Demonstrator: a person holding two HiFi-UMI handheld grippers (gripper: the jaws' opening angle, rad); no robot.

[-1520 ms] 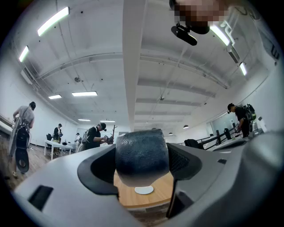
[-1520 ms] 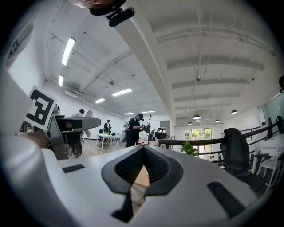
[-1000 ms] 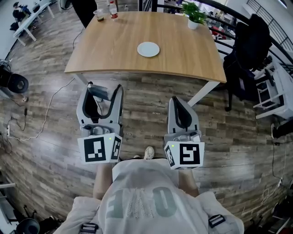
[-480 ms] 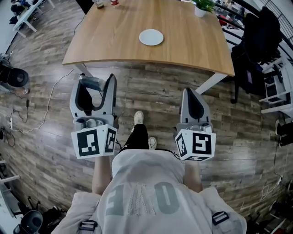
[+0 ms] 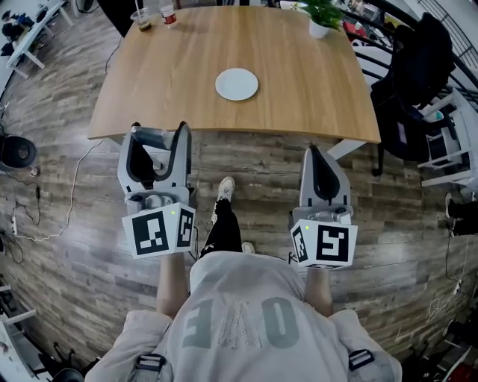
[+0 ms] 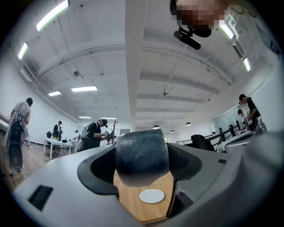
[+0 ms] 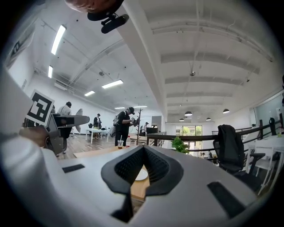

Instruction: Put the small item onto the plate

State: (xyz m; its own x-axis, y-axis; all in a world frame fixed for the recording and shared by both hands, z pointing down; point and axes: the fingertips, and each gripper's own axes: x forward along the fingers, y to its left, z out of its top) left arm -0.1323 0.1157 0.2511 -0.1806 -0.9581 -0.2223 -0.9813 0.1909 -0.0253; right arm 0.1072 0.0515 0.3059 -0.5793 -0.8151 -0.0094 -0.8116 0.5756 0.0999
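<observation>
Small item: dark, rounded, rough-skinned lump, clamped between the left gripper's jaws and held over the floor at the table's 6 o'clock edge, well apart from the plate.
Floor: grey-brown wood planks, under both grippers.
Table: pale wood top at 12 o'clock from the person, near edge just past the gripper tips.
Person: pale shirt at 6 o'clock of the head view, one shoe on the floor between the grippers.
Chair: black, draped in dark cloth, at 2 o'clock beside the table's right edge.
Left gripper: at 10 o'clock from the person, jaws spread and pressing on the small item from both sides; its marker cube faces up.
Right gripper: at 2 o'clock from the person, jaws pressed together with nothing between them; its marker cube faces up.
Plate: white, round, bare, on the table at 12 o'clock, a little toward the near edge.
Potted plant: green leaves in a white pot, at the table's 1 o'clock far edge.
Drinks: a cup and a bottle at the table's 11 o'clock far corner.
</observation>
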